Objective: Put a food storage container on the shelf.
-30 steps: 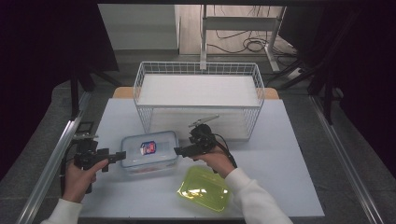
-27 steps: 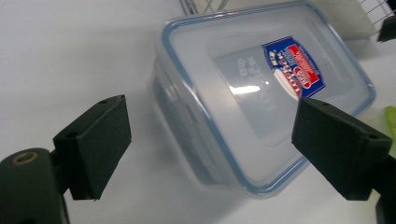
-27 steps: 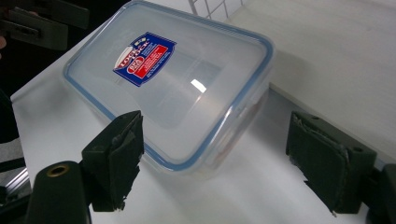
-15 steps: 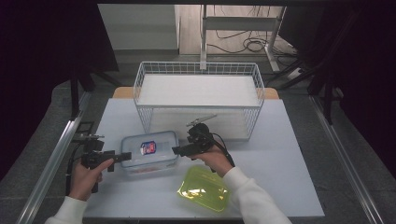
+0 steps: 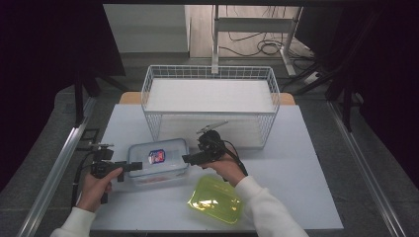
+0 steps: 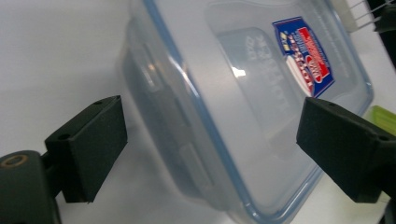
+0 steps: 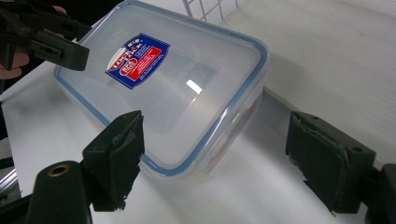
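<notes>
Your left gripper has just slid in against the clear box on the table, both grippers' jaws apart, right gripper flanking, so a two-sided grasp looks ready.

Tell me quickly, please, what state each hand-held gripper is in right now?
Left hand-held gripper: open, around the clear plastic lidded container, holding nothing.
Right hand-held gripper: open, holding nothing.
</notes>
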`<action>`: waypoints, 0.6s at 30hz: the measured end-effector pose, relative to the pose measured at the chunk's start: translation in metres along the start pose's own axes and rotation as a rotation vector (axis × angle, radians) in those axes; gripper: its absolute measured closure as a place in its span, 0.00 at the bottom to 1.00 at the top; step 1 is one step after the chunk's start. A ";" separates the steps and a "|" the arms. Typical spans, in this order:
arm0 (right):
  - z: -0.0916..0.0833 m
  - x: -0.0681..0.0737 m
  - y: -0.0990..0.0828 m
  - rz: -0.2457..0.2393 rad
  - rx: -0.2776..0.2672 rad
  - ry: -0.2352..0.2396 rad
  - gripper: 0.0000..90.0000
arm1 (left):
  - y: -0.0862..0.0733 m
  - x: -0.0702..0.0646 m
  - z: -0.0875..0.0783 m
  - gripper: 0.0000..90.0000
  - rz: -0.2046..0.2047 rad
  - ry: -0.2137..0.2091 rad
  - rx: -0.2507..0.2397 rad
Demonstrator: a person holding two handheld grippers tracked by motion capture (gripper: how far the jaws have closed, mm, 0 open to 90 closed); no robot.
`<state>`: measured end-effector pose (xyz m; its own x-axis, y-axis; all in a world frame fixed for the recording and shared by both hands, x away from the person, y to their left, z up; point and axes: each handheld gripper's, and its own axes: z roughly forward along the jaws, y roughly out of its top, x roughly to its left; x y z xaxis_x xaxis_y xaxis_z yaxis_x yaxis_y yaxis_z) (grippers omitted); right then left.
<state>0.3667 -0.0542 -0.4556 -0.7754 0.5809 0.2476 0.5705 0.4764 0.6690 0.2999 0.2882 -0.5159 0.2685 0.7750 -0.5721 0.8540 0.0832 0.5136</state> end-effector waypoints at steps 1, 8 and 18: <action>0.001 0.000 0.000 0.000 0.000 0.002 0.22 | 0.000 0.000 0.002 0.11 -0.004 -0.015 0.002; 0.001 -0.005 0.002 0.012 0.001 0.003 0.22 | 0.001 0.005 0.002 0.17 -0.033 -0.059 -0.003; 0.002 -0.010 0.003 0.021 -0.001 0.000 0.23 | -0.001 0.018 -0.005 0.30 -0.079 -0.129 -0.020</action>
<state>0.3766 -0.0576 -0.4574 -0.7633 0.5908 0.2614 0.5864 0.4637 0.6642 0.3016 0.3054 -0.5242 0.2568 0.6788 -0.6879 0.8659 0.1545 0.4757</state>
